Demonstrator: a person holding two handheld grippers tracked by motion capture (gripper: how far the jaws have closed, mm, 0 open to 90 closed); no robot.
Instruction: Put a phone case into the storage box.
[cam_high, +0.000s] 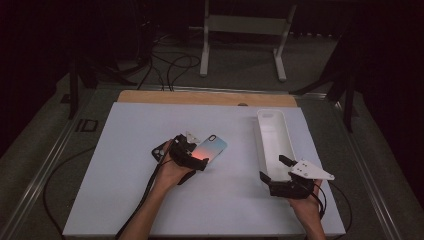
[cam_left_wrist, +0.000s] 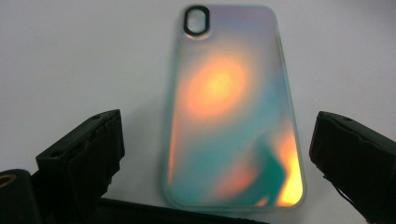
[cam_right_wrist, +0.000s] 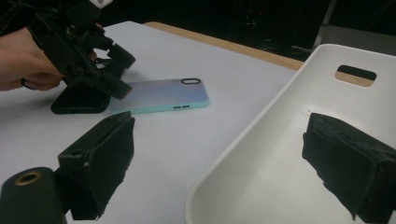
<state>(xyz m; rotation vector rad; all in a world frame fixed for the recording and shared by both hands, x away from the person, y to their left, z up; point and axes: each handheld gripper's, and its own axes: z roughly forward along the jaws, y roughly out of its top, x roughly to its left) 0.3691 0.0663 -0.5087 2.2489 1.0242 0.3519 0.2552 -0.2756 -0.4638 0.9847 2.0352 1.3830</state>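
- Where the high view looks down, the left gripper (cam_high: 192, 156) hovers over the iridescent pink-and-teal plastic phone case (cam_high: 212, 147) at the white table's (cam_high: 125, 200) centre; a black case (cam_high: 159, 151) lies at nine o'clock.
- Left gripper view: jaws spread wide, straddling the case's near end, seemingly lined up to clamp it.
- Right gripper view: the right gripper (cam_right_wrist: 233, 163) gapes wide at the long white plastic tray's (cam_right_wrist: 280, 140) near rim, probably to steady it.

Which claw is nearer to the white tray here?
Right. The right claw sits open at the near end of the white tray, astride its rim. The left claw is off to the left, over the phone case.
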